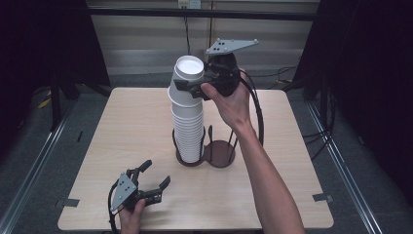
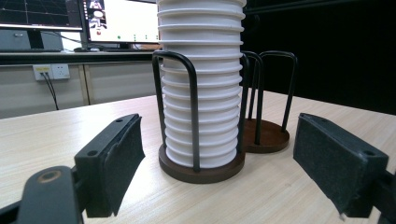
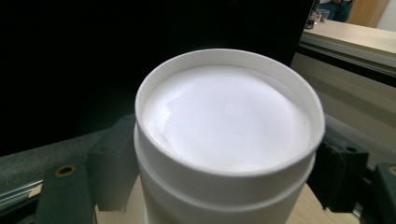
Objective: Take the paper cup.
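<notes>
The worktop [image 1: 122,146] carries a dark two-bay cup holder [image 1: 204,155] near its middle, and the tall stack of white paper cups [image 1: 189,126] stands upside down in the left bay, ringed by black wire loops, while the right bay [image 1: 220,153] beside it is bare. Judging by that, the work looks like moving cups from the full bay to the bare one, and it seems barely begun: none sits in the right bay, and nearly the whole stack is left to shift. At the top of the stack the cups lean a little toward the right, and the topmost cup [image 1: 189,68] is gripped there, well above the worktop and not yet clear of the cup beneath it. The right gripper [image 1: 195,87] is closed around that cup just below its upturned base, with a pad pressed against each side of the wall in the right gripper view [image 3: 229,140]. The left gripper [image 1: 155,176] rests low at the near left of the worktop, well apart from the holder; its jaws stand partly spread and hold nothing, pointing toward the foot of the stack [image 2: 201,93].
</notes>
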